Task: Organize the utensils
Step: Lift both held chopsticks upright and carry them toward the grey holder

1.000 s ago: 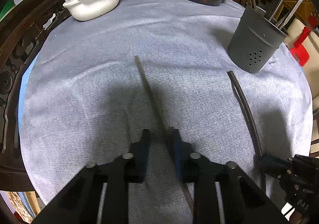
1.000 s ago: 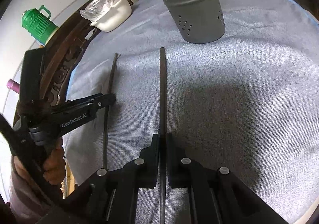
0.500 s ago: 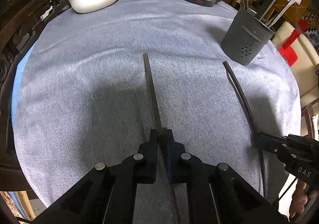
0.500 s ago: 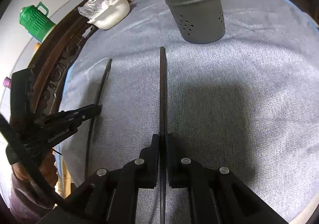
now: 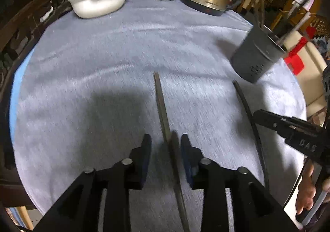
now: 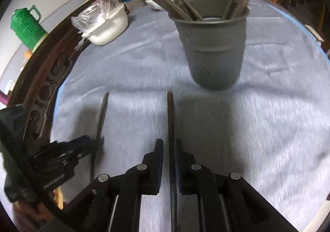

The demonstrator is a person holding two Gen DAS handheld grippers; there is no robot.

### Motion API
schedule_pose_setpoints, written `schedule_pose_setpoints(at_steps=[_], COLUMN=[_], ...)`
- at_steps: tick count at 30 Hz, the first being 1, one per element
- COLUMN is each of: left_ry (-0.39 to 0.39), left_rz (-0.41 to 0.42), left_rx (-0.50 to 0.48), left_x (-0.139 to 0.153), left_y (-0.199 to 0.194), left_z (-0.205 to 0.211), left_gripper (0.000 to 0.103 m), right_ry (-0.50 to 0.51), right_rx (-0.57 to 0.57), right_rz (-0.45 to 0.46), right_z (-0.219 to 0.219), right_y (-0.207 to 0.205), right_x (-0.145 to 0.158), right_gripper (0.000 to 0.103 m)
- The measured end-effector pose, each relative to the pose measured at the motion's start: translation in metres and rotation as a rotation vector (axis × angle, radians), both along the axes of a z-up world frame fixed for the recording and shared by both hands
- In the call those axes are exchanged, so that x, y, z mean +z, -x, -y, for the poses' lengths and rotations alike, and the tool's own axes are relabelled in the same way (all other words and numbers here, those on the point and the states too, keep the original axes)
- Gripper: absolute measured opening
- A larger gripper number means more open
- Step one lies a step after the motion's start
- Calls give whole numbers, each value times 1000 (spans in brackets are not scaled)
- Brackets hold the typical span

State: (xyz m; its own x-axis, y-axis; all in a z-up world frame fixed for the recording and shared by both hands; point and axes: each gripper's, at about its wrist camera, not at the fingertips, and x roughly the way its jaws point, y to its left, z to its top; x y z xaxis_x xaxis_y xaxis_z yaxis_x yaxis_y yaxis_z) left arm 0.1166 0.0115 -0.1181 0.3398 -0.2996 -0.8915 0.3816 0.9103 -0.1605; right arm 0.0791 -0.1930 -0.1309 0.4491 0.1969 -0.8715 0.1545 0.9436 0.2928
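Both grippers are matte black plastic w/ angular linkage arms. The left gripper [image 5: 166, 143] has flat rectangular finger pads [image 5: 145, 149], bluish on the inner faces, and round silver pivot pins on the arms. The right gripper [image 6: 168, 149] is the same build: ribbed blue inner pad faces, silver pins at each joint. Seen side-on, its body carries pale lettering, approx. "DAS", plus small screws. A thin black cable runs by the hand [image 5: 307, 192].
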Motion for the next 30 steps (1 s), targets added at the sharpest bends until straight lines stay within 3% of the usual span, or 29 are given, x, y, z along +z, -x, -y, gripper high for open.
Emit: schedule_pose_setpoints(at_steps=[9,11,13,17,20,30], left_ry=[-4,7,1,-18,-29,-56], left_rz=[-53,-49,-48,-21,45,290], left_rx=[64,76,79,91,100,101], left_x=[-8,-8,-8,-5,10,84], left_y=[-47,-50,-50,-45,-34,8], left_z=[15,16,17,19,21,30], left_gripper=[33,24,7,6,5,5], right_ry=[49,81,100,128,78,-25], right_rx=[-46,-29,-27,-12,-19,21], right_rz=[-21,-13,-16,-11,11,259], right_z=[0,-4,-7,-10,-7,0], right_y=[-30,-33,-36,-37,-30,12], right_x=[-13,-13,-12,-13,-9,54], right_gripper=[15,15,14,8,7,7])
